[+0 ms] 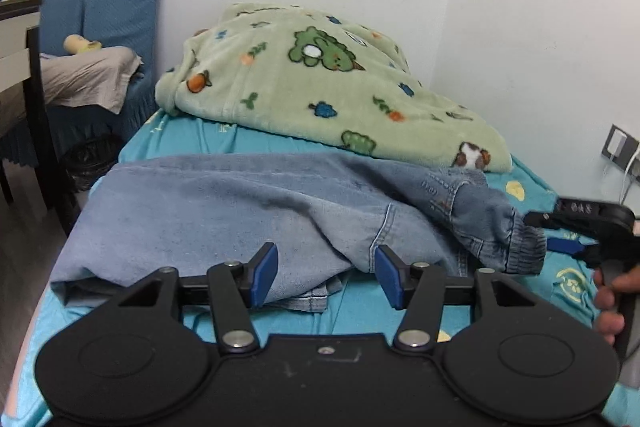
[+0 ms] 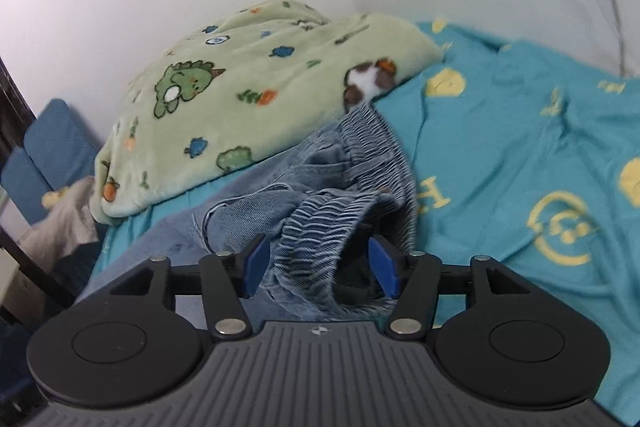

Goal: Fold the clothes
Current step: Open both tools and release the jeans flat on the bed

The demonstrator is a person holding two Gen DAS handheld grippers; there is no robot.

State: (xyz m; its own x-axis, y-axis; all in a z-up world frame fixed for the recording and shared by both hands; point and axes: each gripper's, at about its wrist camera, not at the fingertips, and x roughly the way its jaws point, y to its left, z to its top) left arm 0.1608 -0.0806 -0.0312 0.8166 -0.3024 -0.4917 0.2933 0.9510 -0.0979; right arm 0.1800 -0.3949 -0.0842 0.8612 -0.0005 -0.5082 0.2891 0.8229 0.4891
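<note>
The jeans (image 1: 224, 211) lie across the teal bedsheet (image 1: 176, 135), partly doubled over, with the green fleece blanket (image 1: 304, 83) heaped behind them against the wall. At the left, the left gripper (image 1: 326, 277) hovers with its jaws wide over the near folded edge of the denim, gripping nothing. To fold well here, bring both blue pads down around every layer of that edge, not just the top one, or the fold will slide apart when lifted. Further right, the right gripper (image 2: 318, 269) is also spread wide, straddling the bunched elastic waistband (image 2: 332, 227); the view is blurred, so whether a pad touches the cloth is hard to say. Pinch the waistband flat first, then draw both ends taut together so the crease lands straight
</note>
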